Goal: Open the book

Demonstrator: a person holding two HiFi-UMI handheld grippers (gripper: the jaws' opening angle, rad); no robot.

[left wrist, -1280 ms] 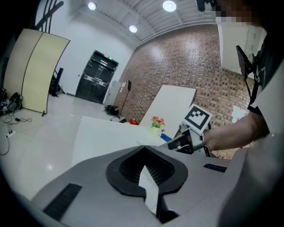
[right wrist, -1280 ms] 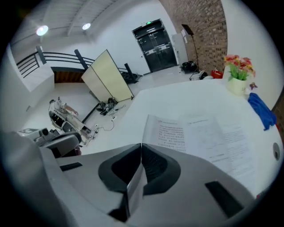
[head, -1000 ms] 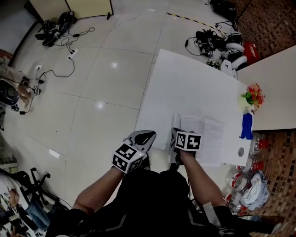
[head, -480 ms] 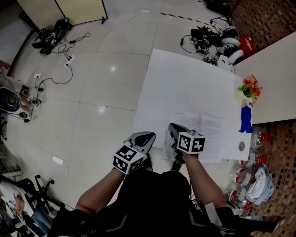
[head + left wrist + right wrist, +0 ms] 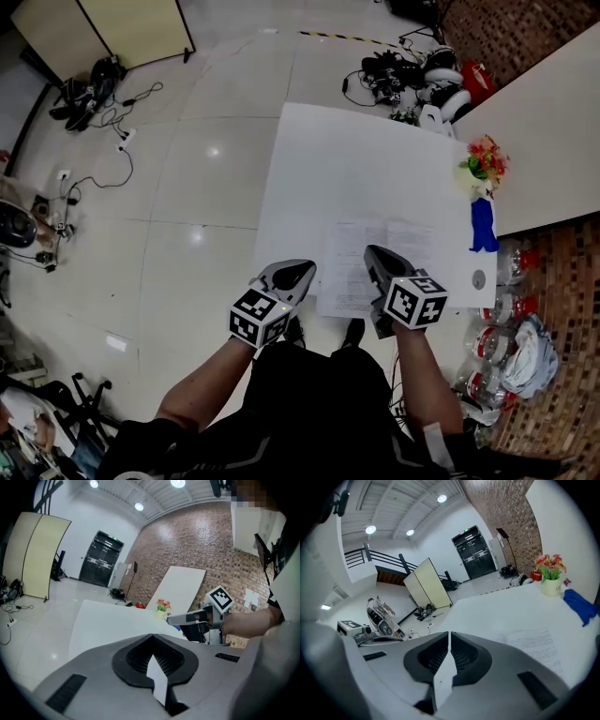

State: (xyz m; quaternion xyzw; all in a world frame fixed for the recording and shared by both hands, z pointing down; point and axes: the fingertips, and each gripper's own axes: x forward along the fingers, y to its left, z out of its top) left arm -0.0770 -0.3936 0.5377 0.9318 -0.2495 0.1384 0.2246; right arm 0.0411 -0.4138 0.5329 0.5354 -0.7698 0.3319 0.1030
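The book (image 5: 412, 248) lies open and flat on the white table (image 5: 356, 169), its printed pages facing up near the table's front edge. My right gripper (image 5: 375, 255) hangs above the book's near side, shut with nothing between its jaws. In the right gripper view the open book (image 5: 534, 644) shows to the right, past the shut right gripper (image 5: 449, 634). My left gripper (image 5: 298, 272) is off the table's front left corner, over the floor, also shut and holding nothing. From the left gripper view the left gripper (image 5: 152, 637) points across the table, and the right gripper (image 5: 169, 619) shows in the air.
A pot of flowers (image 5: 478, 164), a blue cloth (image 5: 482, 225) and a small round disc (image 5: 478, 278) stand along the table's right edge. A second white table (image 5: 534, 112) adjoins on the right. Cables and gear (image 5: 403, 70) lie on the floor beyond; bags and bottles (image 5: 511, 347) at right.
My right gripper has lifted off the book's near left edge and swung right, still shut. The book stays open. The left gripper has shifted only slightly.
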